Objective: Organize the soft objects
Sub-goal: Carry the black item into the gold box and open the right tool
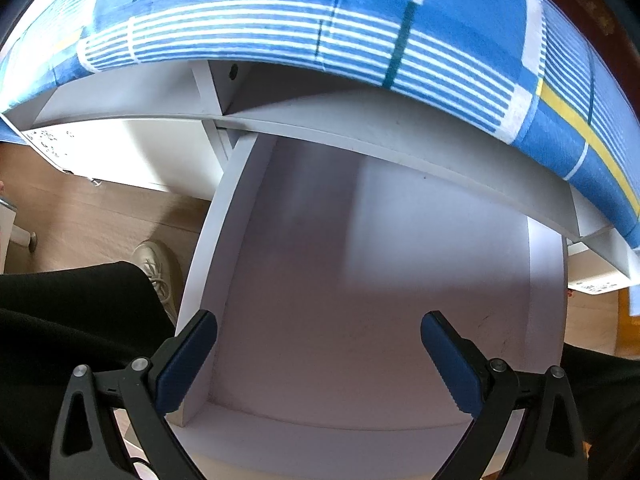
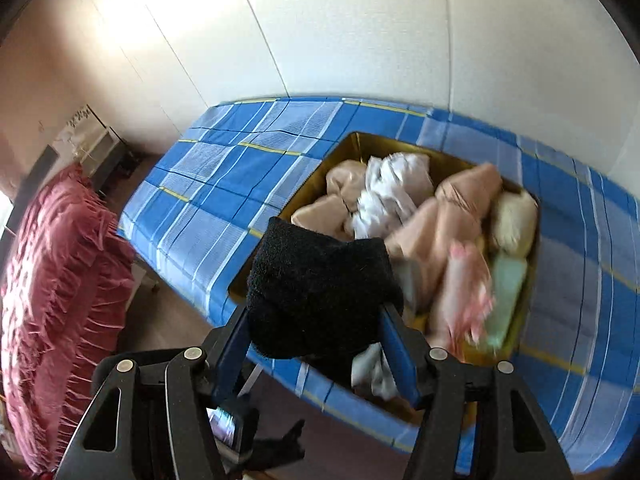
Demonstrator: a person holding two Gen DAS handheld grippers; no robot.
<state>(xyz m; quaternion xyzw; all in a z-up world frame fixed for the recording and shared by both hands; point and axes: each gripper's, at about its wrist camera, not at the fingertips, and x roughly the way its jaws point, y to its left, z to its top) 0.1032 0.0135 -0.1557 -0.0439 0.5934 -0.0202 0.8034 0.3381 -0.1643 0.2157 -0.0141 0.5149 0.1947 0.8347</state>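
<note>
**Black fuzzy cloth gripped above the box; left tool wide open over a white drawer**

On the left, the left tool hangs with its two blue-padded fingers spread wide and nothing between them. Below it lies a white drawer, pulled out from under the surface draped in a blue checked cloth. Left of the drawer, a pale shoe stands on the wooden floor.

In the right wrist view, a red ruffled cover fills the left edge. To its right the same blue checked cloth spreads across what looks like a bed or tabletop, though the fisheye makes that hard to settle. The right tool is closed on a black fuzzy cloth, pinched between both blue pads and raised over the near left corner of a yellow-brown box. The box holds a pile of soft things: beige, white, pink and pale green, partly blurred.
</note>
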